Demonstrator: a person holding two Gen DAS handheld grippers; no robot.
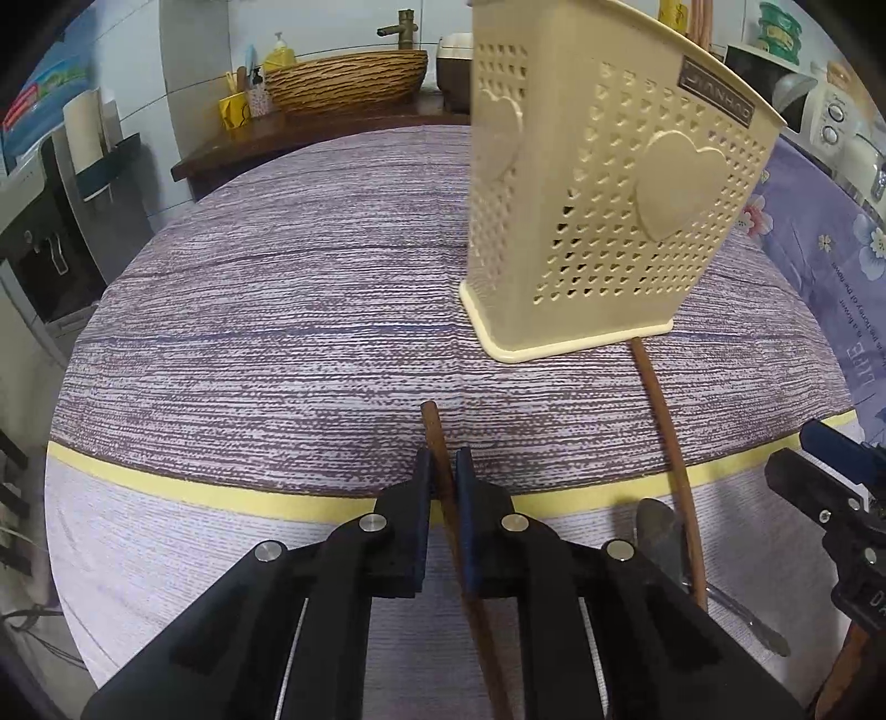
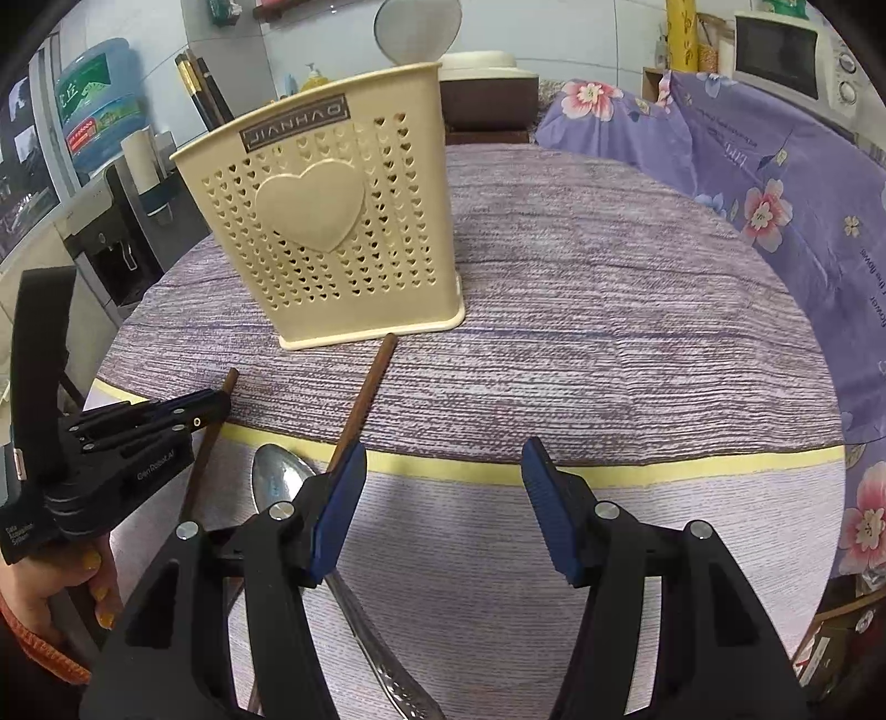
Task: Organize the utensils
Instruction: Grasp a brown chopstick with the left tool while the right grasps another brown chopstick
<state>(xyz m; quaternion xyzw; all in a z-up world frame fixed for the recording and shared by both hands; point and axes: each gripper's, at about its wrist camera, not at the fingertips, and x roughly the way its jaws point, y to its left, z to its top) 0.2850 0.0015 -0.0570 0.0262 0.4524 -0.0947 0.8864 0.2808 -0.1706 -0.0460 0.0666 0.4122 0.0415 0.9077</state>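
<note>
The left gripper (image 1: pixel 442 471) has its jaws drawn narrow around a brown chopstick (image 1: pixel 437 443), whose tip sticks out at 12 o'clock beyond the blue pads while its shaft runs back toward 6 o'clock between the black fingers. The right gripper (image 2: pixel 443 498) stands with its jaws wide apart and nothing between them; its left pad lies over the near end of a second chopstick (image 2: pixel 368 387), though whether they touch cannot be told. That second chopstick lies flat on the cloth, its far tip touching or just short of the base of the cream utensil holder (image 2: pixel 332 232), a perforated plastic box with raised hearts, standing upright at about 11 o'clock from the right gripper and 1 o'clock from the left. A metal spoon (image 2: pixel 277 479) lies bowl-up just beside the second chopstick, at 9 o'clock from the right gripper's left pad, its handle running back under that finger. All of this rests on a round table under a purple striped tablecloth (image 2: pixel 609 332) with a yellow band across the near edge. Beyond the table, at 12 o'clock in the left wrist view, a woven basket (image 1: pixel 346 77) sits on a dark wooden counter; at 2 o'clock in the right wrist view a floral purple cover (image 2: pixel 775 183) drapes furniture, with a microwave (image 2: pixel 792 50) behind it.
</note>
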